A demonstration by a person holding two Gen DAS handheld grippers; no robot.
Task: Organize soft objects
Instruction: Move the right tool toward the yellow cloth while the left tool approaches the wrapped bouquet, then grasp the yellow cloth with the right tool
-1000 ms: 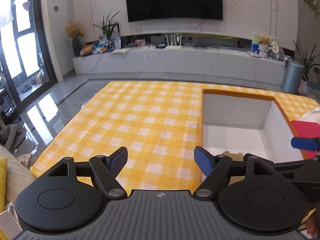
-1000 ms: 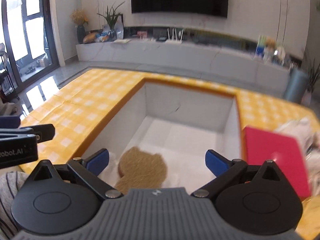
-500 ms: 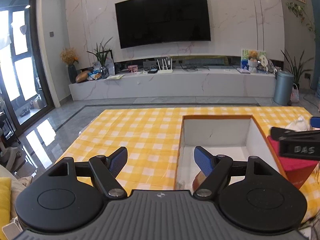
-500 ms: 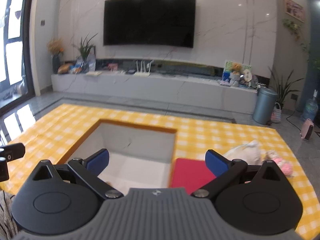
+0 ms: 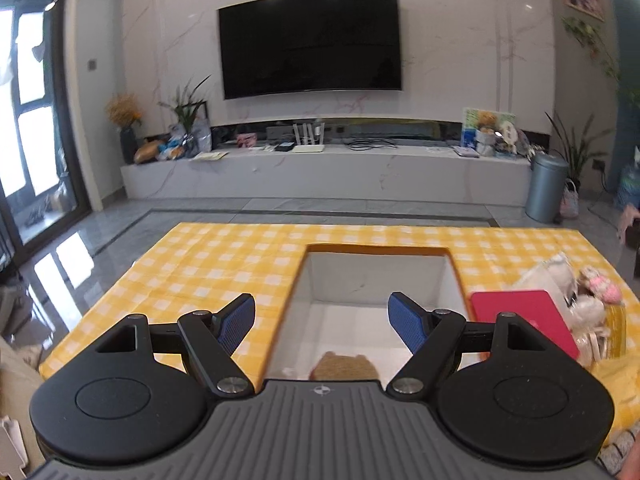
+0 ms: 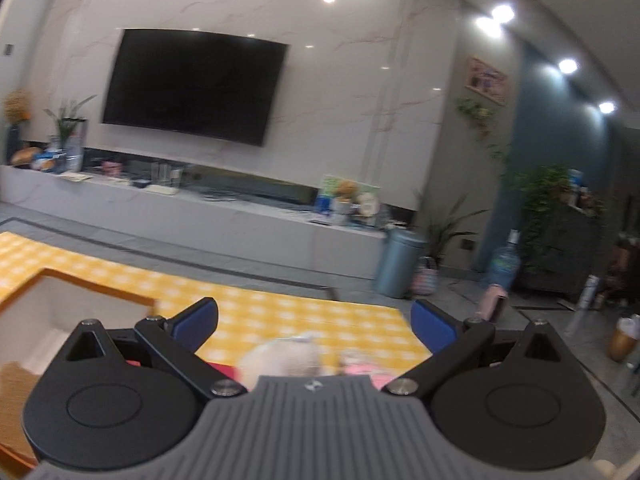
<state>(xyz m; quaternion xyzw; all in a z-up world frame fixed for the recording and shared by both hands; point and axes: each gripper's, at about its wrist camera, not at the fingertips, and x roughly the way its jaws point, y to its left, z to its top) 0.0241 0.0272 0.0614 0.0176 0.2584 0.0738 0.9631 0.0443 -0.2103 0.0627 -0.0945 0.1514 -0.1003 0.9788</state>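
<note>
A white open box (image 5: 380, 276) sits in the yellow checked tablecloth (image 5: 224, 256), with a brown plush toy (image 5: 344, 366) on its floor. My left gripper (image 5: 322, 322) is open and empty, held above the box's near edge. Right of the box lie a red pad (image 5: 520, 316), a white soft toy (image 5: 552, 280) and a pink one (image 5: 600, 286). My right gripper (image 6: 314, 324) is open and empty above the blurred white toy (image 6: 280, 360) and pink toy (image 6: 362, 364). The box corner (image 6: 44, 312) shows at its left.
A long white TV bench (image 5: 328, 172) and a wall TV (image 5: 310, 42) stand beyond the table. A grey bin (image 5: 546, 186) stands on the floor at the right. The table's far edge (image 6: 280, 292) is close ahead of the right gripper.
Both grippers have lifted and tilted up. The left one has swung right over the box. The right one has swung right, away from the box, over the white and pink toys.
</note>
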